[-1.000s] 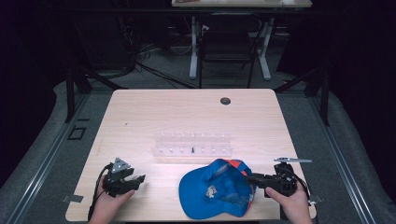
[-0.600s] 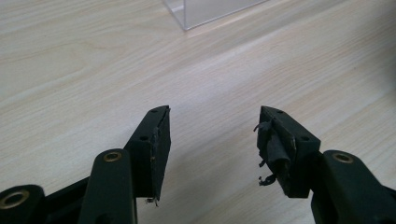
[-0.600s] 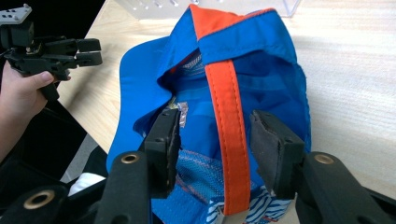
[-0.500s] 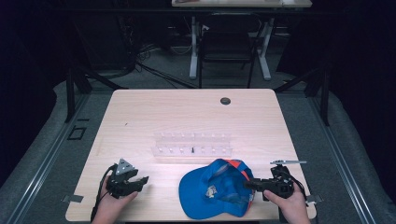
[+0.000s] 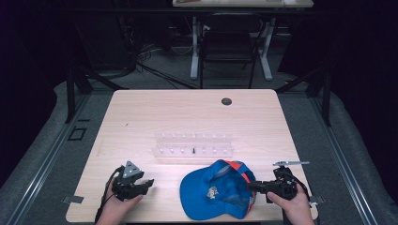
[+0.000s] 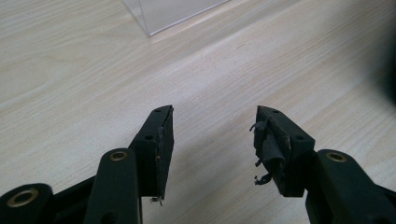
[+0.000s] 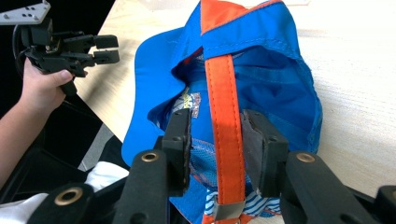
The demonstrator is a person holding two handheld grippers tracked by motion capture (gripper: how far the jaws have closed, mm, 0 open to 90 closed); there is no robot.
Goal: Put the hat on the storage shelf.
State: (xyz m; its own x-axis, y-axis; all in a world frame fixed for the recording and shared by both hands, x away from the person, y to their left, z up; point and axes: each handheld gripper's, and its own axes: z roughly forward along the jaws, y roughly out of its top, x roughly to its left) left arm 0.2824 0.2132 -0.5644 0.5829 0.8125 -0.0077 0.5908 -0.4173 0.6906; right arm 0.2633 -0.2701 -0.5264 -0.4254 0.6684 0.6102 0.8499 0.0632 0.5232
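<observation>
**Right tool closing on the cap strap**

On my left, the left tool [image 5: 146, 182] rests low over the bare counter [image 5: 187, 117], its jaws spread with nothing but pale wood grain between them; the pads look worn, with frayed black rubber at the edges. Past it stands a clear plastic rack [image 5: 193, 145], a long transparent tray with small upright pegs, untouched.

Toward the right, the blue cap [image 5: 213, 190] lies upside down near the counter's front edge, brim pointing left, soft fabric crown sagging open so the inner lining and a printed label show. Its orange strap [image 7: 227, 121], flat woven webbing ending in a small metal clasp, runs straight up between the jaws of my right tool [image 7: 215, 140]. Those jaws have just been closing, and the strap sits between them, but a gap remains on each side, so I judge the pinch not yet made. The grasp is only beginning: clamping the strap and moving the cap remain.
</observation>
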